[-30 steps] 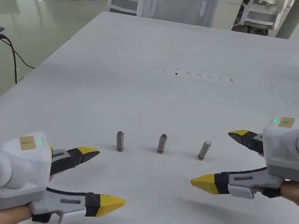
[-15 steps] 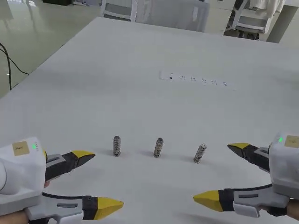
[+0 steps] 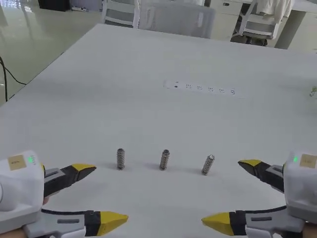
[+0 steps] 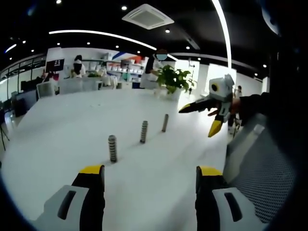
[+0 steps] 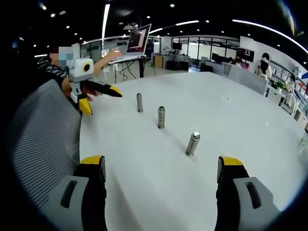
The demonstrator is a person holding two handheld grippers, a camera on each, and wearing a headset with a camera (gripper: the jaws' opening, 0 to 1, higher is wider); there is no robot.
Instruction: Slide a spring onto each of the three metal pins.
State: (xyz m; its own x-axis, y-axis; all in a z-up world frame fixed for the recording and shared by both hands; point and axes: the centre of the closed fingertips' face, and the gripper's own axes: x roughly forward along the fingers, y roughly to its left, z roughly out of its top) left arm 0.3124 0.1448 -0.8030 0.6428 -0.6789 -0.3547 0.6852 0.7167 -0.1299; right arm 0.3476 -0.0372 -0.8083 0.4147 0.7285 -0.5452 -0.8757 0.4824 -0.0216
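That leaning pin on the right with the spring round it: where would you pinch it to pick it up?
Probably mid-height on the right pin, squeezing across its coils, coming in level from the near side with the open right gripper, which is closest. It is thin, stands tilted on the table and has free room on both sides.

A broad white tabletop [image 3: 124, 74] is spread across the head view. A flat white socket strip [image 3: 199, 89] is laid on the surface towards its far edge, parallel to it. Grey chairs [image 3: 176, 20] are drawn up along that far edge. A thin black cable [image 3: 6, 74] is trailed over the floor beyond the left edge. A leafy green potted plant [image 4: 174, 78] is seen at the surface's far edge in the left gripper view.
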